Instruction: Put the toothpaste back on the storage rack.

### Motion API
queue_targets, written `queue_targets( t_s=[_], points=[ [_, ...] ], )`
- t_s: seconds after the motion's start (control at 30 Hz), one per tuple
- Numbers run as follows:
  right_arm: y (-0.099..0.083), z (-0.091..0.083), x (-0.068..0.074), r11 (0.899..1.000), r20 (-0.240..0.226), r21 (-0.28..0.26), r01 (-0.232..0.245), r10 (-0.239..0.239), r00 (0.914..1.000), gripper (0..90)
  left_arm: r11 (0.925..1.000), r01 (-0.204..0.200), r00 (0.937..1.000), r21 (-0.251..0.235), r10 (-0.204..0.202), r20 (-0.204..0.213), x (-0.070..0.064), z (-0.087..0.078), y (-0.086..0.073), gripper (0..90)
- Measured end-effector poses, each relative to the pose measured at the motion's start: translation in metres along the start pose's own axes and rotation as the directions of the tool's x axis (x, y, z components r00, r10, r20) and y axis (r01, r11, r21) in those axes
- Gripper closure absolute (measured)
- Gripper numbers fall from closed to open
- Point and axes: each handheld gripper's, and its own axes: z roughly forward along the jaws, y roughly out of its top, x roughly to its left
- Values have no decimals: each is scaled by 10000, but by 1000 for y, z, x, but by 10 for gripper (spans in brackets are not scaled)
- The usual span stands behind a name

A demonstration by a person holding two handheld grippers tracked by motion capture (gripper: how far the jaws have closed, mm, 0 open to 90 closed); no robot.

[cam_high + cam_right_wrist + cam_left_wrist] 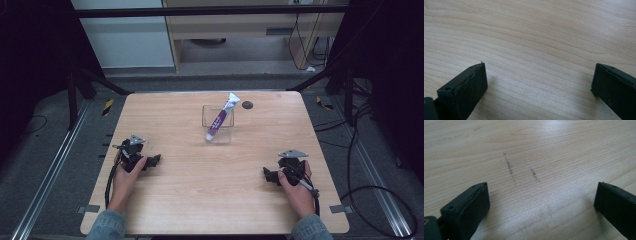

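A purple and white tube [220,120] stands tilted in a clear plastic container [218,125] at the table's far middle, its white crimped end sticking out at the top right. My left gripper [154,160] rests on the wood near the left edge, held by a hand, pointing right. Its jaws stand wide apart over bare wood [541,192] with nothing between them. My right gripper [267,174] rests near the right edge, pointing left. It is open too [539,72], over bare wood.
The wooden table [200,200] has a small dark round hole [247,105] just right of the container. Faint dark scuff marks [510,167] lie on the wood ahead of the left gripper. Black frame bars and cables surround the table on the floor.
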Motion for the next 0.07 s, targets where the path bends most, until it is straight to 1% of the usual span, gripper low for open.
queue_targets(
  t_s=[0.07],
  points=[
    [0, 0, 0, 10000, -2, 2, 1, -1, 10000, 4, 10000, 26, 10000, 3, -26, -24, 0, 0, 0, 0]
  ],
)
